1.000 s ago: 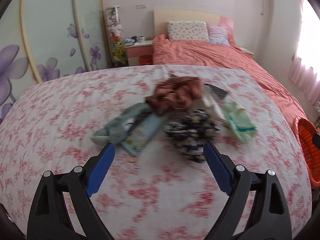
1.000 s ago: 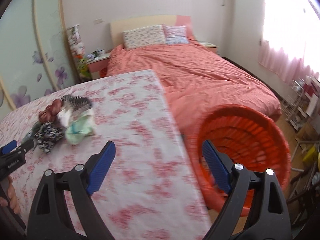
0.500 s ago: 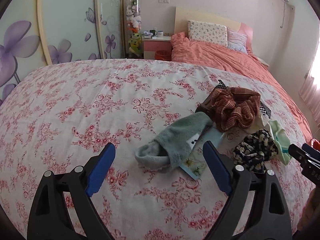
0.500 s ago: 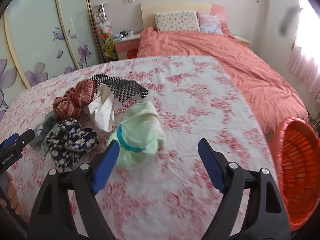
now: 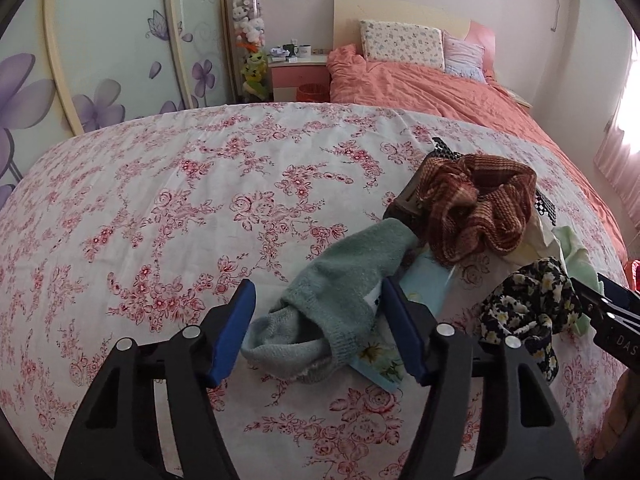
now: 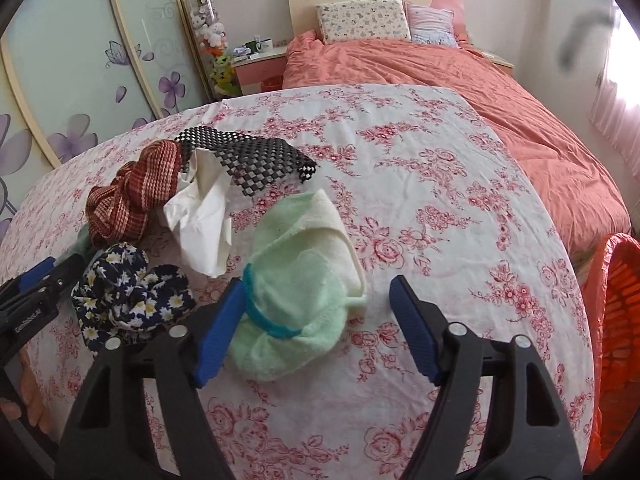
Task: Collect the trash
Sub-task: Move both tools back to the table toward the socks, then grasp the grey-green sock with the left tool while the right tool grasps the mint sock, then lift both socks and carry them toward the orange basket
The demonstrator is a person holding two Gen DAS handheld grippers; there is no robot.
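Your left gripper (image 5: 318, 330) straddles the grey-green fuzzy sock (image 5: 340, 280), fingers apart, half hiding a flowered card beneath; your right gripper (image 6: 316, 330), fingers apart, hovers at the mint-green folded towel's (image 6: 304, 280) 5 o'clock.

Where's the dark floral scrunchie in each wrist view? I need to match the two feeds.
Left wrist: dark floral scrunchie at lower right, right of the left tool, below the plaid scrunchie.
Right wrist: dark floral scrunchie at lower left, left of the right tool.
Shared landmark: the plaid scrunchie just beyond it in both.
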